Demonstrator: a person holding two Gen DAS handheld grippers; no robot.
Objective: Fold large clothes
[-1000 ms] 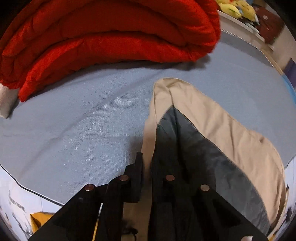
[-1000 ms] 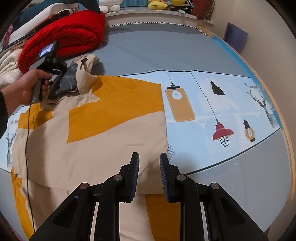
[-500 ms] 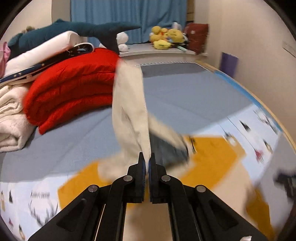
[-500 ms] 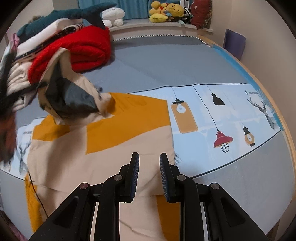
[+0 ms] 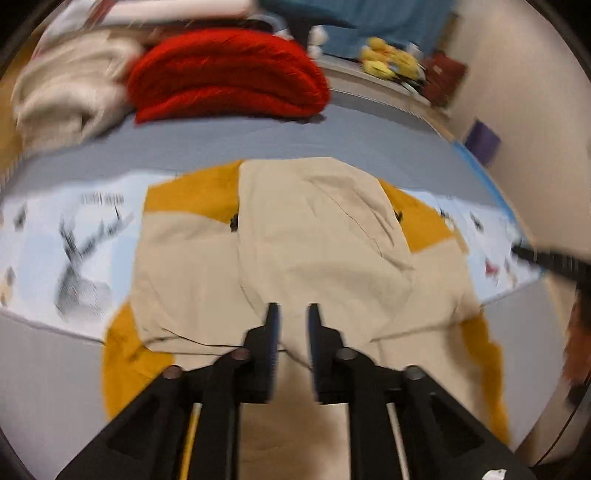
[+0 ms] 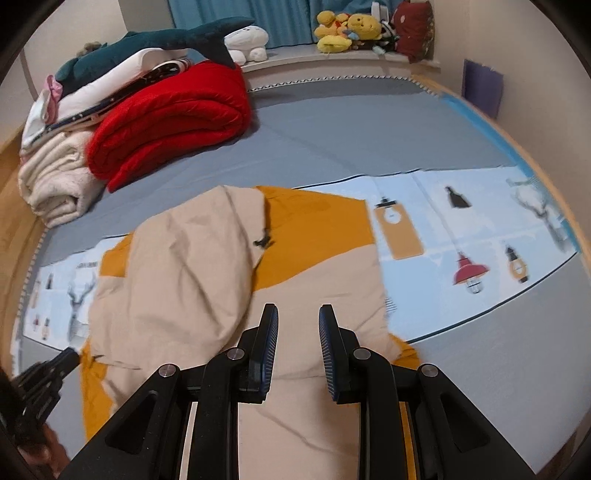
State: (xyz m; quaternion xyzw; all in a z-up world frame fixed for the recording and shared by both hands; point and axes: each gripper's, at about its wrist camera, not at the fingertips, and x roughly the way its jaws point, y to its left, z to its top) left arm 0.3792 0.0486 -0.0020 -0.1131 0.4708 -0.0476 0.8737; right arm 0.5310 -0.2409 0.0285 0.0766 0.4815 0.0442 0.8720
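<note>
A large beige and mustard-yellow hooded jacket (image 5: 325,240) lies flat on the bed. Its beige hood (image 6: 192,258) is folded down over the body, drawstring toggle (image 6: 264,242) showing. My left gripper (image 5: 291,310) hovers above the jacket's lower half; its jaws are opening and nothing is between them. In the right wrist view the left gripper (image 6: 40,380) shows at the bottom left, in a hand. My right gripper (image 6: 298,312) hangs open over the jacket's near right part, holding nothing. The left wrist view is motion-blurred.
A rolled red duvet (image 6: 173,118), a cream blanket (image 6: 55,181) and a shark plush (image 6: 159,40) are stacked at the far left. Plush toys (image 6: 347,31) line the back ledge. The jacket lies on a light blue printed sheet (image 6: 461,229) over a grey mattress (image 6: 332,129).
The left gripper pulled the hood back from the red duvet's side, over the jacket, and let go; the hood now lies flat on the body. The right gripper rose slightly.
</note>
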